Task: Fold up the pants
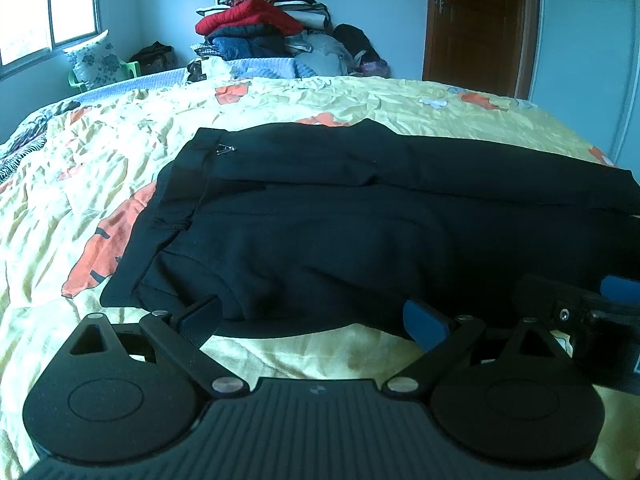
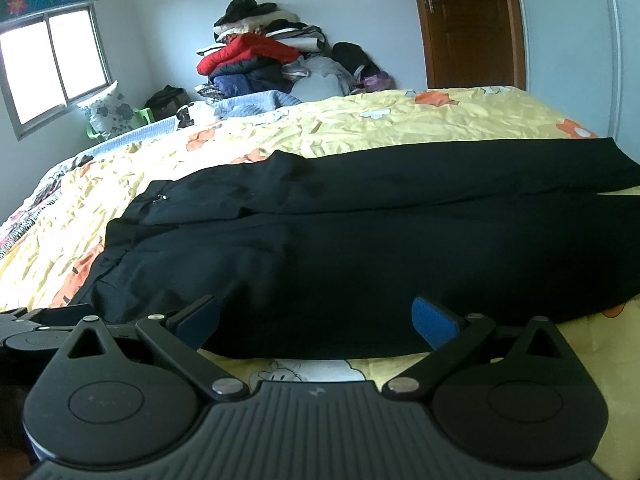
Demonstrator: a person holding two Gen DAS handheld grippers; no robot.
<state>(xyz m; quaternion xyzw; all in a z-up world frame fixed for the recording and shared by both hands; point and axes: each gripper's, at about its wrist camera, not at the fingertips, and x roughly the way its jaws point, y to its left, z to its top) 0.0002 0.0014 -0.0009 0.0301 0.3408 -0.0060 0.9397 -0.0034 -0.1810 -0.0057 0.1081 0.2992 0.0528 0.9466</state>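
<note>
Black pants (image 1: 340, 216) lie flat on the yellow flowered bedspread (image 1: 120, 152), waistband to the left, legs running to the right. They also show in the right wrist view (image 2: 360, 248), where both legs lie side by side. My left gripper (image 1: 312, 316) is open, its blue pads at the pants' near edge close to the waist. My right gripper (image 2: 316, 320) is open at the near edge further along the leg. The right gripper also shows at the far right of the left wrist view (image 1: 592, 304). Neither holds any cloth.
A tall pile of clothes (image 1: 272, 24) stands beyond the bed against the far wall. A brown door (image 1: 476, 20) is at the back right. A window (image 2: 48, 64) and a flowered pillow (image 2: 108, 112) on a green chair are at the left.
</note>
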